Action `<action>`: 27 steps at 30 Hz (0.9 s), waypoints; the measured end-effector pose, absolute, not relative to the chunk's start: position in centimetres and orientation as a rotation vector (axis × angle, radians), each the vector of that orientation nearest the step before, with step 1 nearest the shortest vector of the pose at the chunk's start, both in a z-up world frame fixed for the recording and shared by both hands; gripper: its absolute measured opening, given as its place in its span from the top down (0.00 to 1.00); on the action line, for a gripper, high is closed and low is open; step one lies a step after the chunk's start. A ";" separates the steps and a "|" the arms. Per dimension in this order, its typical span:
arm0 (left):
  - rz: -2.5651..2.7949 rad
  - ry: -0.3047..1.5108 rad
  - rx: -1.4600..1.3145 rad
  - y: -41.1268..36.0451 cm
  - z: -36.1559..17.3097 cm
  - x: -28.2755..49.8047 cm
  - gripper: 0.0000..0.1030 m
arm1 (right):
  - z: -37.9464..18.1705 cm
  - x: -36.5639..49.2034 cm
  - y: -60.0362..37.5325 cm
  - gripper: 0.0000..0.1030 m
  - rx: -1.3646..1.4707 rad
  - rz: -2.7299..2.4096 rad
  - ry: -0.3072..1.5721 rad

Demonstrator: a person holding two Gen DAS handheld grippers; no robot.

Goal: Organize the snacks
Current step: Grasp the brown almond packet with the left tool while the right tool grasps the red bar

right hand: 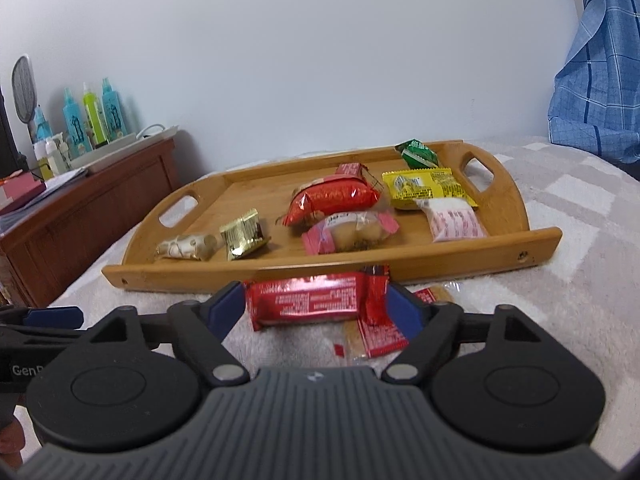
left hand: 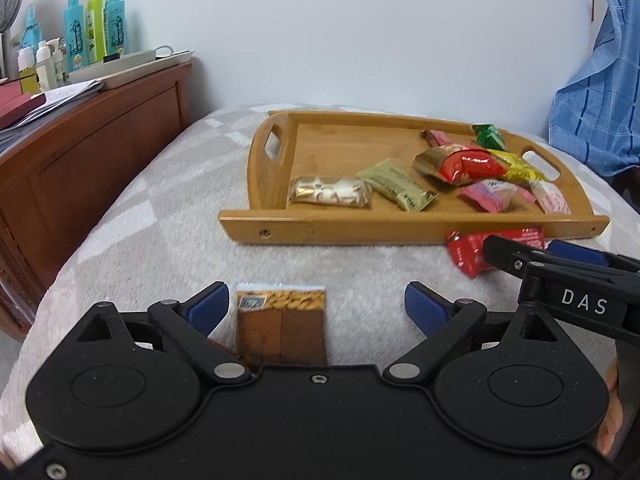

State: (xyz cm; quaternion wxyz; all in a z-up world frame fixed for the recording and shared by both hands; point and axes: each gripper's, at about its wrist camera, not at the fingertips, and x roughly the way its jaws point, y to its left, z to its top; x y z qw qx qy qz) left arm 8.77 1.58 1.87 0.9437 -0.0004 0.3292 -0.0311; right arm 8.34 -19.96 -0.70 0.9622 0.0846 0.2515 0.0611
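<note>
Snacks at the wooden tray, as I see them through both wrist cameras. A brown snack packet (left hand: 280, 326) with a printed strip of nuts along its far edge lies flat on the pale blanket (left hand: 152, 240), short of the tray and between the fingers of my left gripper (left hand: 312, 306). The blue pads (left hand: 206, 306) stand spread wide; a clear gap shows between the right-hand pad and the packet, the left-hand pad sits just beside its edge, and neither presses on it.

A glossy red snack bar (right hand: 308, 306) with white print lies on the blanket just in front of the tray's near rail. My right gripper (right hand: 316, 310) brackets it with the jaws spread; the bar nearly fills the gap, and I cannot tell whether the pads touch the wrapper. A second, clear-and-red wrapper (right hand: 372, 336) lies partly under the bar, beside the right-hand finger.

The wooden tray (left hand: 400, 228) holds the sorted pieces: a gold-and-white packet (left hand: 330, 192), an olive-gold packet (left hand: 396, 186), a red bag (left hand: 464, 164), a pink wrapped cake (left hand: 496, 194), a yellow packet (right hand: 426, 186), a green packet (right hand: 418, 154) and a pale pink sachet (right hand: 454, 222).

Beyond stand a wooden cabinet (left hand: 80, 184) with bottles (left hand: 92, 24), and a hanging blue checked cloth (left hand: 596, 92).
</note>
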 end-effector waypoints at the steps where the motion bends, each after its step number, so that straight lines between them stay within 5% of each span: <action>1: -0.060 0.672 -0.001 1.7 1.7 8.7 0.08 | -0.8 8.3 -19.8 0.13 0.160 0.121 0.505; 15: -0.032 0.650 0.017 2.5 0.5 8.0 0.08 | -1.3 9.0 -18.3 0.04 0.070 0.136 0.498; 27: -0.079 0.665 -0.010 2.2 0.5 7.8 0.30 | -1.4 9.3 -17.7 0.03 0.037 0.127 0.508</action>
